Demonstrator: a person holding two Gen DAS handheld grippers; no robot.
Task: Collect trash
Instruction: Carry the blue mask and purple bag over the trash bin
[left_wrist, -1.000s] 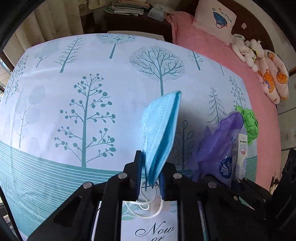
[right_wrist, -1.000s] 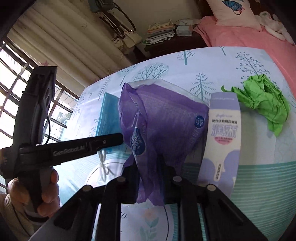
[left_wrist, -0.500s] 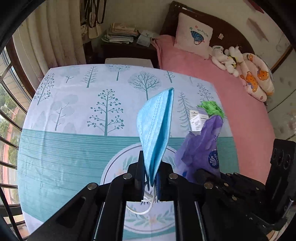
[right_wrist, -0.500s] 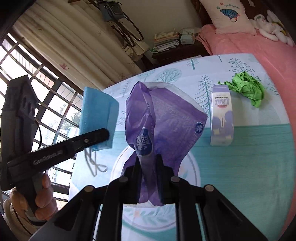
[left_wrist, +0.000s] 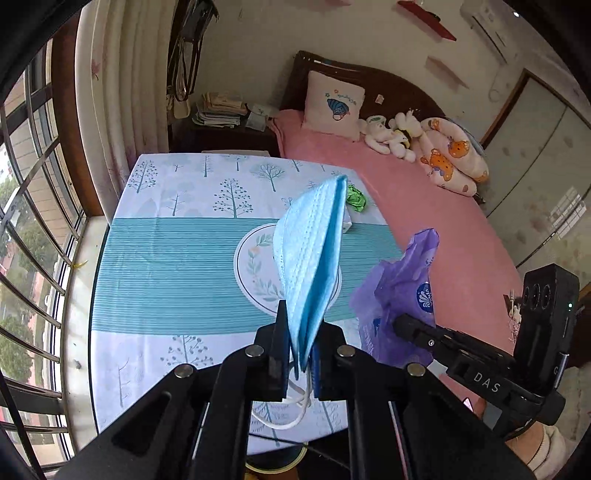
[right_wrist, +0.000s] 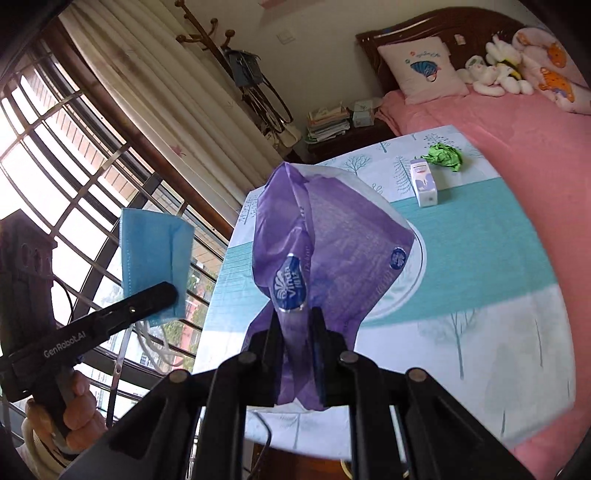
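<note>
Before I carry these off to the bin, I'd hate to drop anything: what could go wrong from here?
The blue face mask is pinched only at its lower edge by the left gripper, and its white ear loops dangle below, so they could snag. The purple tissue wrapper in the right gripper is thin, slick film and may slip. The crumpled green paper and small carton on the table could be forgotten.

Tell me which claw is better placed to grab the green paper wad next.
Neither is free: the left claw is shut on the blue mask, the right claw on the purple wrapper. Once emptied, probably the right, since the green paper wad and small carton lie toward its side of the table.
</note>
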